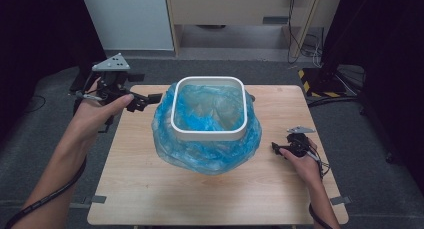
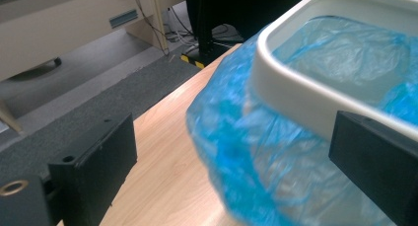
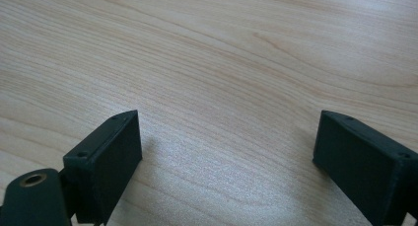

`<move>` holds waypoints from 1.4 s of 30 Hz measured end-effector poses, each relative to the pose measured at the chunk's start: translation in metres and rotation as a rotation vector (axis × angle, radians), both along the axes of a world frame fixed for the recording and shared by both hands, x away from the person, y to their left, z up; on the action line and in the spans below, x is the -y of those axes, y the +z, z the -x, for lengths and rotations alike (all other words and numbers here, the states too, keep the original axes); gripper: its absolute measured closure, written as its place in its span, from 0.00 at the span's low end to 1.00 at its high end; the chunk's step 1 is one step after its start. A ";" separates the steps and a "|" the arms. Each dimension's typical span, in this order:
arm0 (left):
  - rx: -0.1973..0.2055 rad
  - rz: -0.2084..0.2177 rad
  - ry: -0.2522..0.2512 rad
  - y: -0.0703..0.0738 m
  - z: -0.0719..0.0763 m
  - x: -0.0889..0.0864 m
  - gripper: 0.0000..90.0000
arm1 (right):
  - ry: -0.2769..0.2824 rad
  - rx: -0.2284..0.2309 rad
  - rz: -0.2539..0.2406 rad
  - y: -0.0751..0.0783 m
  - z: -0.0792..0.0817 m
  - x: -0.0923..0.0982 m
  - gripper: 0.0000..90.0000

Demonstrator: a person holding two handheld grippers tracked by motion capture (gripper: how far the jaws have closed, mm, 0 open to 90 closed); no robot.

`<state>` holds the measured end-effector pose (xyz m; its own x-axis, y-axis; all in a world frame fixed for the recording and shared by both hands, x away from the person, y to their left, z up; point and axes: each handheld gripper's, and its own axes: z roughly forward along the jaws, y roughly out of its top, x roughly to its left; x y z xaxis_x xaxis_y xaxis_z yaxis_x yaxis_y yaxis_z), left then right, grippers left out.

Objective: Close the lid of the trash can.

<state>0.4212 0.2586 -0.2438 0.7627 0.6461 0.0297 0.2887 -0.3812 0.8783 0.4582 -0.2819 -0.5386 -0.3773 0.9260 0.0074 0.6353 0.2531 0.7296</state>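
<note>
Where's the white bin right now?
High view: the white bin sits mid-table on the wooden table, lined with a blue bag, between both tools.

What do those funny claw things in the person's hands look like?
Each hand holds a black two-jaw gripper: the left gripper and the right gripper. The jaws are flat black blocks with small screw holes. A grey three-cornered plate with dots sits on top of each, and a black cable trails back along each bare forearm. No sleeves show.

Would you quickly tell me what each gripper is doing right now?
Left gripper: open, holding nothing, beside the blue bag.
Right gripper: open, holding nothing, low over the table.
</note>
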 end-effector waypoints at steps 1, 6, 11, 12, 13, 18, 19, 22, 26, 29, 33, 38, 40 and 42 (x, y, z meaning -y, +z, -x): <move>0.002 -0.004 0.007 -0.002 0.001 -0.004 0.04 | 0.000 0.000 0.000 0.000 0.000 0.000 0.12; -0.011 -0.009 0.035 -0.017 0.001 -0.022 0.04 | 0.000 0.001 0.001 0.000 0.000 0.000 0.12; -0.025 -0.029 0.060 -0.038 0.003 -0.034 0.04 | 0.000 0.000 0.001 0.000 0.000 0.000 0.12; -0.027 -0.024 0.069 -0.042 0.004 -0.037 0.04 | 0.000 0.000 0.000 0.000 0.000 0.000 0.12; -0.027 -0.020 0.074 -0.046 0.004 -0.039 0.04 | 0.000 0.000 0.001 0.000 0.000 0.000 0.12; -0.053 -0.032 0.100 -0.074 0.003 -0.046 0.05 | 0.000 0.000 0.000 0.000 0.000 0.000 0.12; -0.062 -0.036 0.105 -0.081 0.002 -0.047 0.05 | 0.000 0.000 0.001 0.000 0.000 0.000 0.12; -0.089 -0.046 0.119 -0.103 -0.002 -0.049 0.05 | 0.000 0.000 0.000 0.000 0.000 0.000 0.12; -0.150 -0.072 0.144 -0.144 -0.006 -0.047 0.05 | 0.000 0.000 0.000 0.000 0.000 0.000 0.12; -0.166 -0.088 0.144 -0.159 -0.008 -0.045 0.05 | 0.000 0.000 0.000 0.000 0.000 0.000 0.12; -0.196 -0.097 0.151 -0.185 -0.013 -0.043 0.05 | 0.000 0.001 0.001 0.000 0.000 0.000 0.12; -0.227 -0.110 0.159 -0.210 -0.018 -0.041 0.05 | 0.000 0.000 0.001 0.000 0.000 0.000 0.12; -0.235 -0.104 0.162 -0.217 -0.019 -0.040 0.05 | 0.001 0.001 0.001 0.000 0.000 0.000 0.12; -0.242 -0.102 0.163 -0.223 -0.019 -0.039 0.05 | 0.000 0.001 0.001 0.000 0.000 0.000 0.12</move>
<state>0.4403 0.2976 -0.4665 0.6420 0.7636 -0.0695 0.5495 -0.3950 0.7363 0.4582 -0.2818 -0.5386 -0.3776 0.9259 0.0062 0.6349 0.2540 0.7297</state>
